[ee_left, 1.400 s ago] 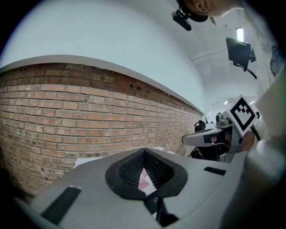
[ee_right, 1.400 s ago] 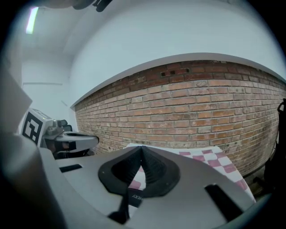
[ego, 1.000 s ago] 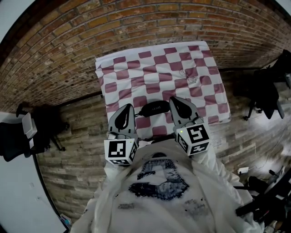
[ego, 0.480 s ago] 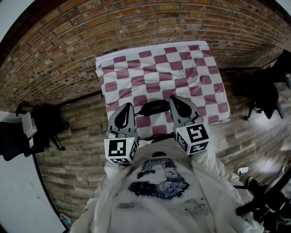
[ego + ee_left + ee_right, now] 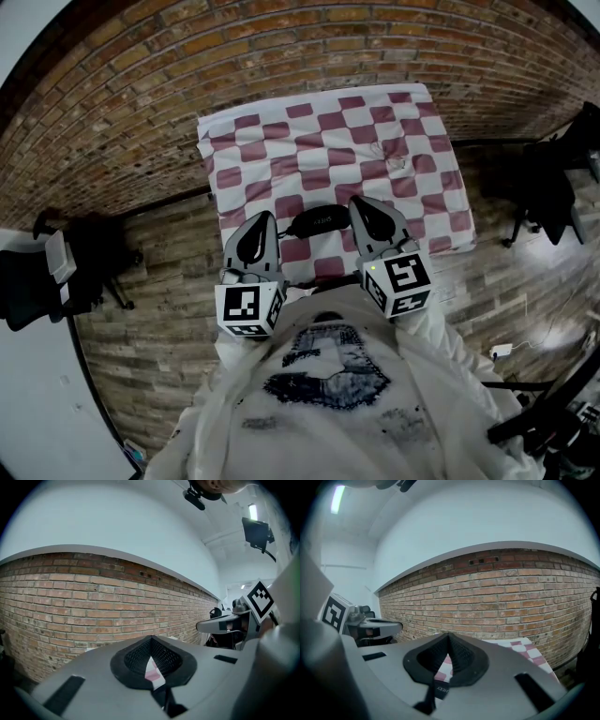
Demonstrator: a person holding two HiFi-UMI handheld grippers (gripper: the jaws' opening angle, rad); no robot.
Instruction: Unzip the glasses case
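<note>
A black oval glasses case [image 5: 319, 221] lies near the front edge of a table under a red-and-white checked cloth [image 5: 323, 150]. My left gripper [image 5: 263, 218] hovers just left of the case, jaws shut and empty. My right gripper [image 5: 357, 203] hovers just right of it, also shut with nothing held. In the right gripper view a sliver of the case [image 5: 442, 690] shows below the closed jaws of the right gripper [image 5: 449, 639]. In the left gripper view, the left gripper [image 5: 151, 641] lets only a strip of the cloth [image 5: 153, 672] show through.
A brick wall [image 5: 281, 47] runs behind the table. Wooden floor [image 5: 159, 281] surrounds it. Black chairs stand at the far left [image 5: 37, 281] and far right [image 5: 553, 178]. Cables and stands lie at the lower right [image 5: 534, 394].
</note>
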